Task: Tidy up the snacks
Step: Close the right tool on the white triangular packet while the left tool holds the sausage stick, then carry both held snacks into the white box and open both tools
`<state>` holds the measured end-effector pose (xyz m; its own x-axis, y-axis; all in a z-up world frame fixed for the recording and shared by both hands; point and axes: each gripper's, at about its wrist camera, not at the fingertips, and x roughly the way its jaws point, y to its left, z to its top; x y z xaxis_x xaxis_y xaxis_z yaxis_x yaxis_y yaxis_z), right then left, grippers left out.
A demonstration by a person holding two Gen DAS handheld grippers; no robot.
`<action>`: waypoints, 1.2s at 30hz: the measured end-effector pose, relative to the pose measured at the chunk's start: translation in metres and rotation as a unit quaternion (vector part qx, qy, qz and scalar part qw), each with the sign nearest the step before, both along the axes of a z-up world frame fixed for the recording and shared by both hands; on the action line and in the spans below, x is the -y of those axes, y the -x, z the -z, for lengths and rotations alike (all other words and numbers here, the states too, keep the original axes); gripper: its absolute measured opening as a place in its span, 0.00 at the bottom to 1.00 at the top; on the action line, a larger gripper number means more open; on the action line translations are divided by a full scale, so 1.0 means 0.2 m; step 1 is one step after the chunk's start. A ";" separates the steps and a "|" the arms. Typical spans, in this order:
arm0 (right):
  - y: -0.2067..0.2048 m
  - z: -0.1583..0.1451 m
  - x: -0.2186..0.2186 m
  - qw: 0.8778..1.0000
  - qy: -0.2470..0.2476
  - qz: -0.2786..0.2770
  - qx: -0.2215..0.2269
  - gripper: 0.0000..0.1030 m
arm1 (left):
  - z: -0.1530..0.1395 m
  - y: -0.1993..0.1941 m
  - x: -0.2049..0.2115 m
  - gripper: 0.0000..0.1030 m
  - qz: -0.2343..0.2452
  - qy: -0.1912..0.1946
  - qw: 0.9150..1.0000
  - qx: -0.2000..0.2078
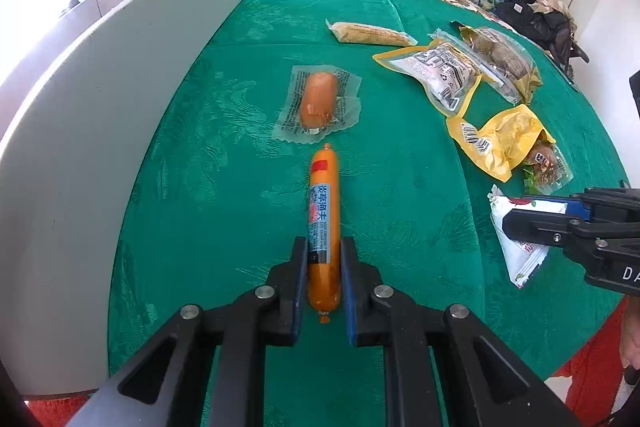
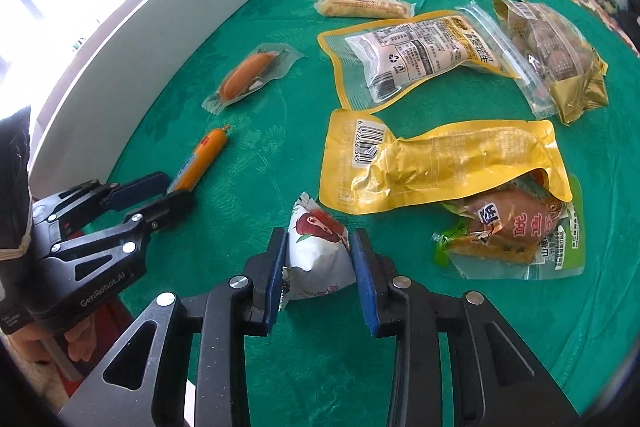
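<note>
nearest me on the green tablecloth, my left gripper is clamped on the near end of an orange sausage stick, blue pads pressing both sides while the stick lies flat pointing away. to its right, my right gripper has its fingers squeezed onto a white snack packet with red print, which rests on the cloth. just past the stick lies a clear-wrapped sausage. beyond the white packet i see a yellow pouch overlapping a green-edged meat snack, then a clear peanut bag, a gold bag, and farthest a pale long bar. a grey board stands along the left edge.
</note>
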<state>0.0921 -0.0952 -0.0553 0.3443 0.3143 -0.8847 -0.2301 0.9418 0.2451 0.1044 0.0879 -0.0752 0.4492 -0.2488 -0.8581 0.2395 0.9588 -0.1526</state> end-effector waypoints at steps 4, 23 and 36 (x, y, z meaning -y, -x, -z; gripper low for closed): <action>0.05 -0.08 0.14 0.998 -0.051 0.032 -0.002 0.30 | -0.01 -0.01 -0.09 0.14 -0.025 0.077 0.996 -0.023; 0.14 0.06 0.17 0.997 0.070 -0.014 -0.014 0.59 | -0.06 0.03 -0.16 0.14 -0.047 0.108 0.993 -0.009; 0.12 -0.14 0.13 0.999 0.037 -0.029 -0.010 0.36 | -0.30 0.08 -0.33 0.14 -0.082 0.246 0.966 -0.011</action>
<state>0.0679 -0.1215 -0.0269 0.3099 0.2674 -0.9124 -0.2801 0.9427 0.1812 0.0876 0.1544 -0.0145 0.4993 -0.5559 -0.6645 0.0821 0.7939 -0.6025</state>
